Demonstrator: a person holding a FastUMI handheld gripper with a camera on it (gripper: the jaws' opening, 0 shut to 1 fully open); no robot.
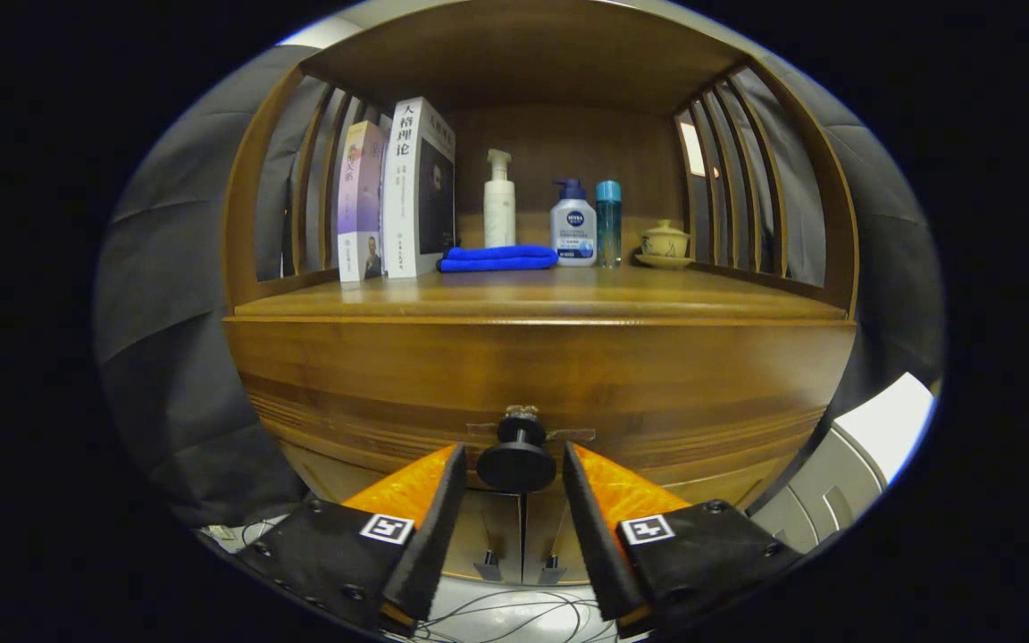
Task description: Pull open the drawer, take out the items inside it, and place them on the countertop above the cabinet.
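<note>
Dim warm light, shaded shelf recess, soft sheen on wood, strong fisheye bending at edges, sharp centre

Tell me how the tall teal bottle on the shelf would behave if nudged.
The teal bottle looks tall and narrow, so it would likely tip easily. Round, it would probably roll once down. It stands close beside the pump bottle and may knock it.

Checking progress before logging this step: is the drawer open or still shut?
Shut: the drawer front sits flush with the cabinet; open gripper fingers flank its knob.
</note>
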